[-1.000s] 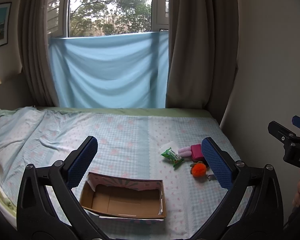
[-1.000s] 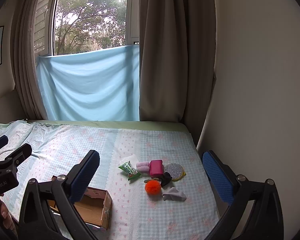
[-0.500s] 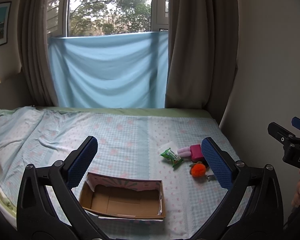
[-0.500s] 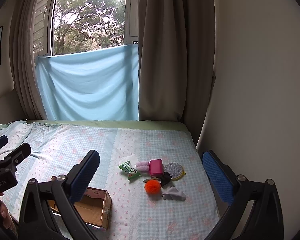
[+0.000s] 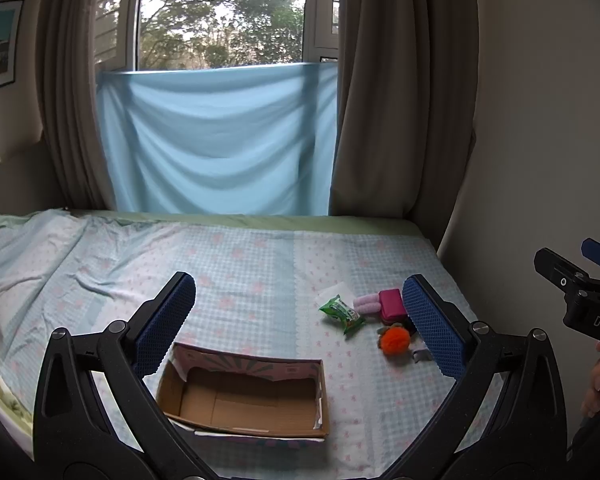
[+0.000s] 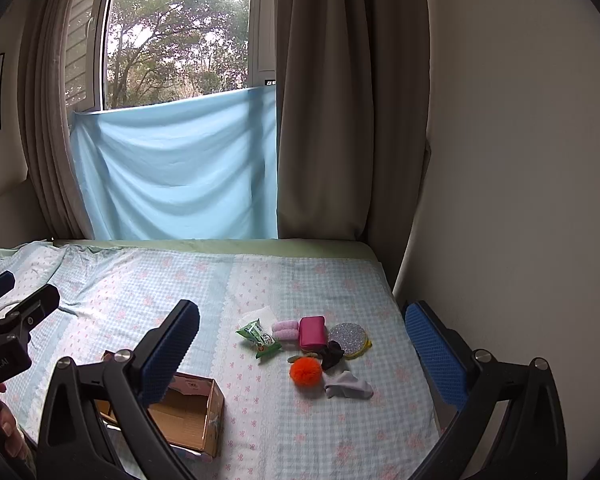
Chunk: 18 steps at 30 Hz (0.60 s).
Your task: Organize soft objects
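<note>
Both grippers, left (image 5: 298, 322) and right (image 6: 302, 350), hang spread wide, holding nothing. One empty box (image 5: 244, 398) lies below the left gripper. Ahead of the right sit one pompom (image 6: 305, 372), packet (image 6: 259, 338), pink case (image 6: 312, 332), sock (image 6: 347, 385), and scrubber (image 6: 348, 336).

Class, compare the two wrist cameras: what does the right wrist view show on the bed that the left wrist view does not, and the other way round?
Only the right wrist view shows the round glittery sponge, the dark cloth and the whole grey sock.

Only the left wrist view shows the whole inside of the cardboard box, which has nothing in it.

Both show the orange pompom, the green packet, the pink roll, the magenta case and the bed sheet. Both pairs of jaws stand wide apart.
</note>
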Each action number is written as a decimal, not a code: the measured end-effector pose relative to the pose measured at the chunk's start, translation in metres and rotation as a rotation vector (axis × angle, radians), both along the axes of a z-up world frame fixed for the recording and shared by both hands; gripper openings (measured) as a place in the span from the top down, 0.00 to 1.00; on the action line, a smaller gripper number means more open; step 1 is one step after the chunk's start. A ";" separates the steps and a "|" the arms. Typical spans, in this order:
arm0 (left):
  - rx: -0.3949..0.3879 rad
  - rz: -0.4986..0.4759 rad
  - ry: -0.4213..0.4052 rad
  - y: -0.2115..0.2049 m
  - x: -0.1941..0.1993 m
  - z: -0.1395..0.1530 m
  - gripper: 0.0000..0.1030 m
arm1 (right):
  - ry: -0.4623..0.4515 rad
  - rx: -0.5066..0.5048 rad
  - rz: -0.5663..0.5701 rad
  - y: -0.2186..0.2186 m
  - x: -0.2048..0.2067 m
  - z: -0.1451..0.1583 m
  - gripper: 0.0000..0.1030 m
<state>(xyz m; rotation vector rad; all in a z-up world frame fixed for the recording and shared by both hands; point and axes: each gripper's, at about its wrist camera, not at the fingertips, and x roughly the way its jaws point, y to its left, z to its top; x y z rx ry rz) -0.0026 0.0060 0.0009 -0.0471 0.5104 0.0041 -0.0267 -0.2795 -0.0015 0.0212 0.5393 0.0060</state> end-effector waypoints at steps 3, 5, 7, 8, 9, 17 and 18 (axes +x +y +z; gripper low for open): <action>0.000 0.000 0.000 0.000 0.000 0.000 0.00 | 0.001 -0.001 0.001 0.000 0.000 0.000 0.00; -0.001 0.001 0.001 0.000 0.000 -0.001 0.00 | 0.003 0.001 0.001 0.001 0.000 -0.001 0.00; -0.003 0.002 0.004 0.000 0.000 -0.002 0.00 | 0.005 -0.001 0.001 0.001 0.000 -0.001 0.00; -0.003 0.003 0.007 0.000 0.001 -0.002 0.00 | 0.005 -0.001 0.001 0.001 0.000 -0.002 0.00; -0.003 0.004 0.011 0.000 0.003 -0.002 0.00 | 0.006 0.000 0.001 0.001 0.000 -0.002 0.00; -0.074 0.021 0.122 -0.009 0.040 -0.019 0.00 | 0.070 -0.001 -0.002 -0.018 0.021 -0.019 0.00; -0.083 0.025 0.141 -0.013 0.047 -0.025 0.00 | 0.087 0.001 -0.001 -0.023 0.027 -0.025 0.00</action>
